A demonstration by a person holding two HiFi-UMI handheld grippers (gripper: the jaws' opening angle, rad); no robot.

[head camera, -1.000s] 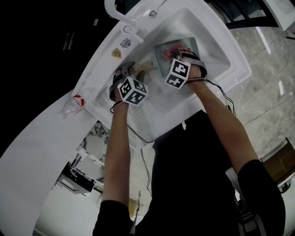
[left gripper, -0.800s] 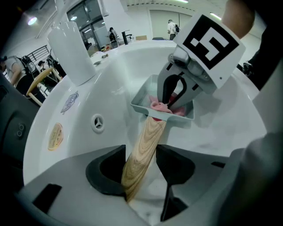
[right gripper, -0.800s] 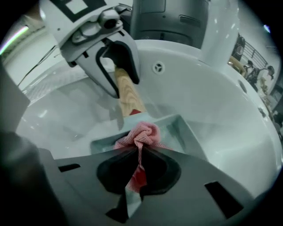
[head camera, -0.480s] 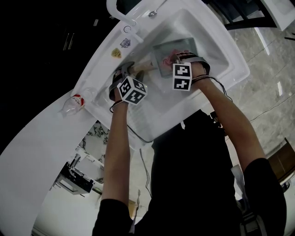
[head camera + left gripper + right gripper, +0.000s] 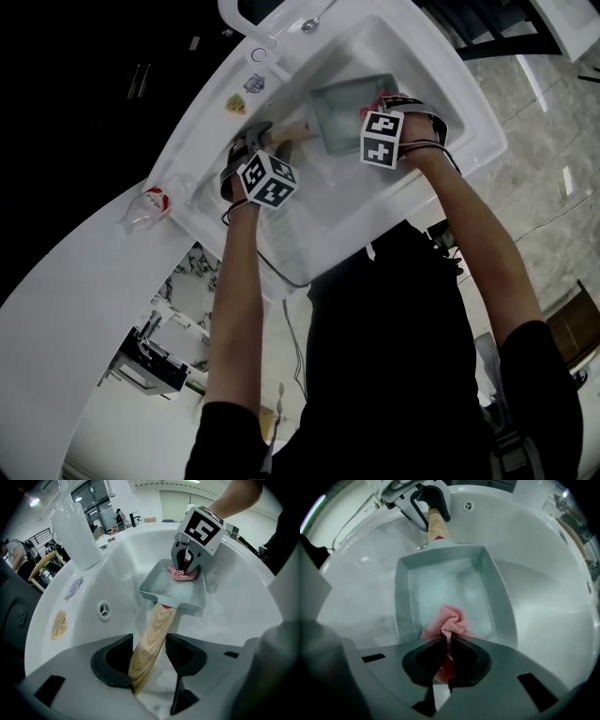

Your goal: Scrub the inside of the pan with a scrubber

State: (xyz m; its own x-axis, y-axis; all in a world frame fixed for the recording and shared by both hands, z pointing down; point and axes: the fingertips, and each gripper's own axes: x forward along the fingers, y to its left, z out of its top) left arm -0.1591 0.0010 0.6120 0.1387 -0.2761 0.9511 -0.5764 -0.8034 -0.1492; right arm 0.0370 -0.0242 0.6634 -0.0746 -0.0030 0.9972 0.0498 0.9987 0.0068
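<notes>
A: How far along is the scrub?
B: Under way, I'd judge. The pan (image 5: 445, 588) sits in the sink (image 5: 375, 42), upper centre of the head view, its floor cloudy; how much is left I can't tell.
A: And the scrubber (image 5: 450, 623)?
B: Pinched in the right claw (image 5: 447, 656) — on the pan's floor, lower middle of the right gripper view. The left claw (image 5: 149, 663) clamps the wooden handle (image 5: 157, 625).

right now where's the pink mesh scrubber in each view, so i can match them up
Head view: the pink mesh scrubber is upper centre-right, in the grey square pan, at the end away from the handle.
Left gripper view: upper centre-right, at the pan's far end.
Right gripper view: low centre, bunched on the pan floor.
Shared landmark: the pan's wooden handle.
</notes>
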